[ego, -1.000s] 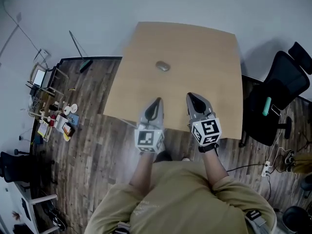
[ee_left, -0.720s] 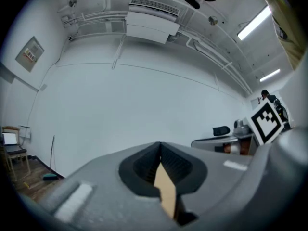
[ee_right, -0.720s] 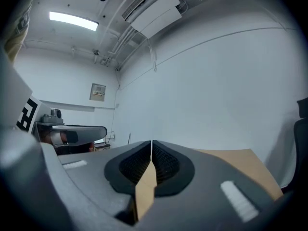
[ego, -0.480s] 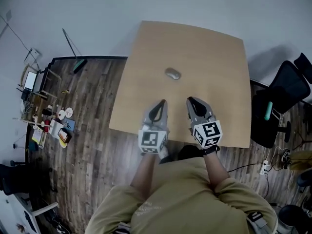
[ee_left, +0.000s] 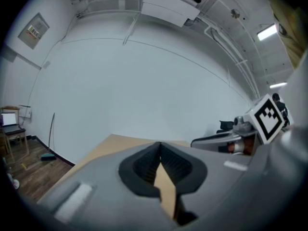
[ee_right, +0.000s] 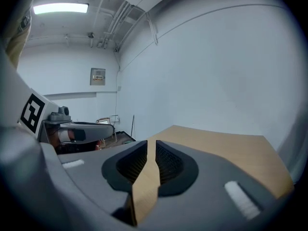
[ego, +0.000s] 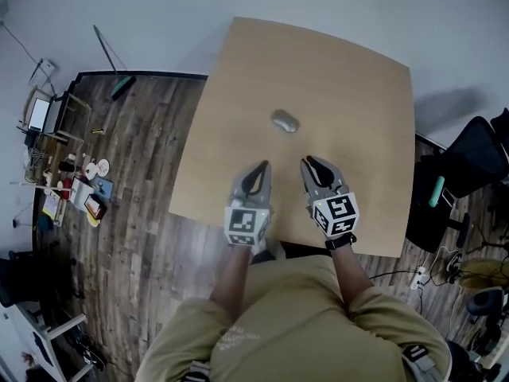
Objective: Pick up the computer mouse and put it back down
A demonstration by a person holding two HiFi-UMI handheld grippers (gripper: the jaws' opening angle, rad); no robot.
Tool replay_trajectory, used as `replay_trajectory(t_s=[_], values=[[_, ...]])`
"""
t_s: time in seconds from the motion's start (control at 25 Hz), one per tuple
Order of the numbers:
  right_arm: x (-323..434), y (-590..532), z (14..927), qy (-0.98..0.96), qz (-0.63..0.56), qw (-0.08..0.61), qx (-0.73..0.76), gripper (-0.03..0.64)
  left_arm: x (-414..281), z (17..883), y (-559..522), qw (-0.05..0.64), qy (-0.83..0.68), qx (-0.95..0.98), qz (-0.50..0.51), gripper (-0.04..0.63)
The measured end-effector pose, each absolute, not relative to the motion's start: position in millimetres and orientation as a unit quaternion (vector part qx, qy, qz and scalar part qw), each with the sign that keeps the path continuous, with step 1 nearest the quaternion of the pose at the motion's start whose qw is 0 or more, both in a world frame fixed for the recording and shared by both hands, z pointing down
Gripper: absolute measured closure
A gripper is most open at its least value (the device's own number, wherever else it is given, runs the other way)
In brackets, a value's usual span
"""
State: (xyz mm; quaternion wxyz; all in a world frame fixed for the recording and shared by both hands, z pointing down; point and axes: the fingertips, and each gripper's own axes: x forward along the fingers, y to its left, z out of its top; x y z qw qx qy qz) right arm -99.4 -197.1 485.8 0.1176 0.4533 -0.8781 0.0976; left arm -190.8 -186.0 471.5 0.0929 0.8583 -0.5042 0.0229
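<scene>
Reaching stage, I'd guess: head view shows the computer mouse (ego: 285, 121) untouched on the table (ego: 358, 94), with the left gripper (ego: 256, 171) and right gripper (ego: 312, 165) both just short of it. Left gripper view: jaws closed, empty, no mouse in frame. Right gripper view: jaws have just been cracking open with nothing between them, mouse hidden too. Next up, open wider and straddle the mouse.

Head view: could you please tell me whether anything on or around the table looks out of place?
Nothing on the table looks wrong: the computer mouse lies flat on its top, well inside the edges. The only untidy spot is a scatter of small items on the wooden floor at the left.
</scene>
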Motion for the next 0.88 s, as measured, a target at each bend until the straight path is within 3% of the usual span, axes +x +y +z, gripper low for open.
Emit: replay_trajectory(t_s=[0.28,0.88], values=[[-83,-267,530,-0.876,0.136,0.152,0.437,0.506,-176,505,-242,0.127,-0.502,0.854,0.054,0.592],[-95,-381,656,-0.891,0.166,0.249,0.341,0.305,-160,603,-315,0.185,-0.509,0.833,0.111,0.592]])
